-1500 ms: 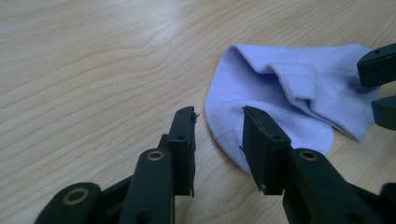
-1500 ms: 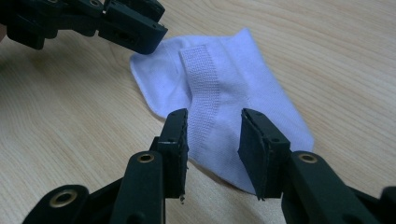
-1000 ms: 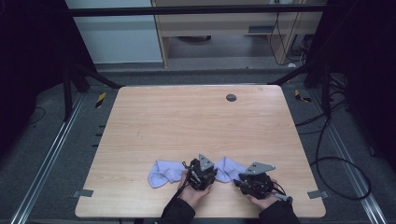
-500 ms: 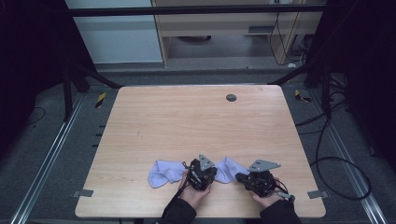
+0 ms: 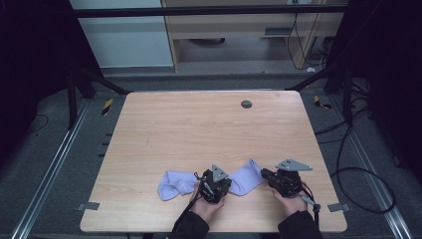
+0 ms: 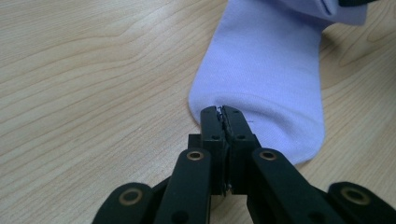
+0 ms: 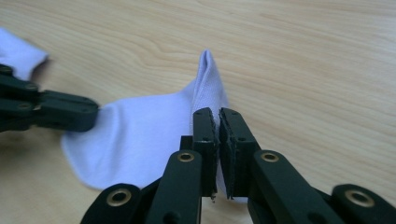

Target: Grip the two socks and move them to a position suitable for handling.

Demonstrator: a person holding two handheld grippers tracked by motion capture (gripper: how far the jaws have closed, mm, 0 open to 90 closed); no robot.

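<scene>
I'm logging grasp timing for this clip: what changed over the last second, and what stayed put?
Both tools have just closed on the pale lilac sock. The left tool is now pinched on one end of it, while the right tool has gripped the other end, drawn it slightly rightward and raised a fold of fabric. The second sock and the table stayed as they were.

You are working in what looks like a lab or test room, not a home. Your light wooden table (image 5: 214, 134) stands on a grey carpeted floor (image 5: 45, 164), framed by dark metal rails (image 5: 50, 174) and black struts (image 5: 82, 82) like those of a camera rig. Black cables (image 5: 348, 164) trail over the floor at your right, and yellow-and-black hazard tape (image 5: 107, 106) marks spots beside the table. Behind it stand a pale cabinet (image 5: 129, 42) and a wooden shelf unit (image 5: 234, 30).
</scene>
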